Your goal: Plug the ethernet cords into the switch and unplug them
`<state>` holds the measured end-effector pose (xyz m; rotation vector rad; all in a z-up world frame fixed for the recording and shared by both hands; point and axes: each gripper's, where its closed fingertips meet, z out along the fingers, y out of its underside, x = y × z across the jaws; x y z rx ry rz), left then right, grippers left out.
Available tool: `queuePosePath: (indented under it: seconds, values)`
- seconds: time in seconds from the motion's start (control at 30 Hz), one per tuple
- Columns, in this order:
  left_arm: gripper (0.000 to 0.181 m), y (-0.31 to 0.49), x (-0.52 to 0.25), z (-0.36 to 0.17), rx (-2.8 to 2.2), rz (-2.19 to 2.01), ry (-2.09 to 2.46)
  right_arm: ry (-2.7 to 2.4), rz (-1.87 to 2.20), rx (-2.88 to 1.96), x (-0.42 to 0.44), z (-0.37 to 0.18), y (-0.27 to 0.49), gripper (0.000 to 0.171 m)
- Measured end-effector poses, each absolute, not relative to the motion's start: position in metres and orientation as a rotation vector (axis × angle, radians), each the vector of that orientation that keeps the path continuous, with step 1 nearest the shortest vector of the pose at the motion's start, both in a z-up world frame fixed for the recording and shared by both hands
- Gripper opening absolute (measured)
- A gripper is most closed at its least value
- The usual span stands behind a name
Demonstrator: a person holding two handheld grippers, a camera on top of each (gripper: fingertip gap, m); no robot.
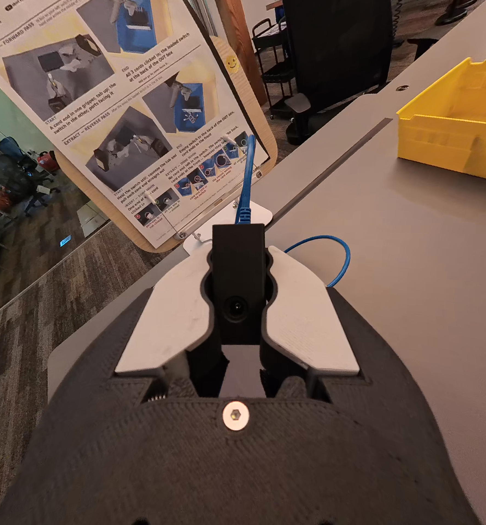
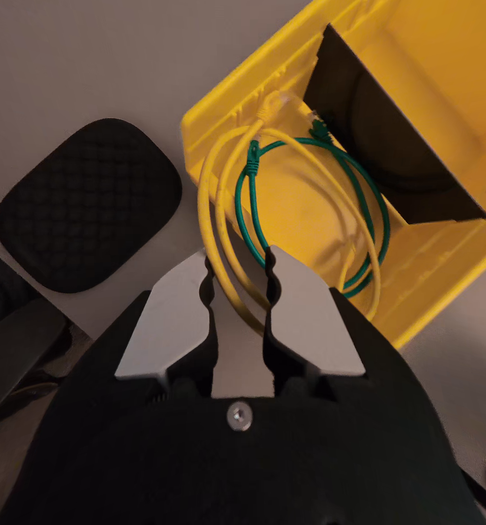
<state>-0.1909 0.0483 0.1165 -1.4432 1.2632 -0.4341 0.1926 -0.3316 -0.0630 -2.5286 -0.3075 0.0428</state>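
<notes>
My left gripper is shut on a black ethernet switch, held upright between its white fingers above the grey table. A blue cord is plugged into the switch's far end, and its other part loops to the right behind the gripper. My right gripper is open and hovers over the near corner of a yellow bin. A coiled yellow cord hangs over the bin's rim and passes between the jaws. A green cord lies coiled in the bin.
A black panel stands inside the bin. A black textured pad lies on the table left of the bin. An instruction board on a stand rises at the table's far edge. The yellow bin sits at the right. Office chairs stand beyond. The grippers' ends are close to 55 cm from one another.
</notes>
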Motion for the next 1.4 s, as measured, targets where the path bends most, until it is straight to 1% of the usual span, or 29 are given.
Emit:
queuePosePath:
  seconds: [0.13, 0.2, 0.27, 0.37, 0.5, 0.63, 0.8, 0.93, 1.0, 1.03, 1.07, 1.1, 1.27, 1.4]
  values:
    - [0.028, 0.050, -0.192, 0.117, -1.445, -0.431, 1.257, -0.254, -0.046, -2.525, 0.205, -0.072, -0.356, 0.025]
    - [0.028, 0.051, -0.192, 0.117, -1.446, -0.428, 1.255, -0.250, -0.082, -2.501, 0.207, -0.077, -0.355, 0.025]
    - [0.029, 0.051, -0.192, 0.116, -1.450, -0.427, 1.254, -0.263, -0.126, -2.474, 0.208, -0.079, -0.349, 0.022]
    - [0.028, 0.051, -0.192, 0.115, -1.452, -0.419, 1.256, -0.336, -0.232, -2.398, 0.208, -0.070, -0.327, 0.013]
    - [0.028, 0.050, -0.191, 0.115, -1.450, -0.415, 1.261, -0.445, -0.292, -2.468, 0.211, -0.072, -0.307, 0.008]
    - [0.028, 0.050, -0.190, 0.114, -1.448, -0.411, 1.264, -0.651, -0.353, -2.569, 0.208, -0.081, -0.296, 0.007]
    - [0.029, 0.051, -0.191, 0.114, -1.453, -0.408, 1.262, -1.004, -0.410, -2.805, 0.203, -0.100, -0.310, 0.008]
    - [0.028, 0.053, -0.192, 0.114, -1.456, -0.399, 1.257, -1.141, -0.473, -2.970, 0.216, -0.102, -0.331, 0.008]
    - [0.028, 0.053, -0.193, 0.115, -1.454, -0.398, 1.253, -1.099, -0.522, -2.941, 0.223, -0.100, -0.322, 0.008]
    - [0.028, 0.053, -0.193, 0.115, -1.453, -0.399, 1.252, -1.057, -0.507, -2.912, 0.221, -0.101, -0.314, 0.014]
    - [0.028, 0.053, -0.193, 0.115, -1.453, -0.399, 1.252, -1.008, -0.458, -2.906, 0.218, -0.104, -0.309, 0.025]
    - [0.028, 0.053, -0.192, 0.114, -1.455, -0.398, 1.254, -0.958, -0.400, -2.937, 0.216, -0.109, -0.310, 0.031]
    - [0.029, 0.053, -0.191, 0.112, -1.459, -0.392, 1.263, -0.808, -0.206, -3.004, 0.210, -0.115, -0.325, 0.036]
    - [0.028, 0.054, -0.191, 0.111, -1.463, -0.398, 1.262, -0.704, -0.159, -2.979, 0.208, -0.099, -0.335, 0.049]
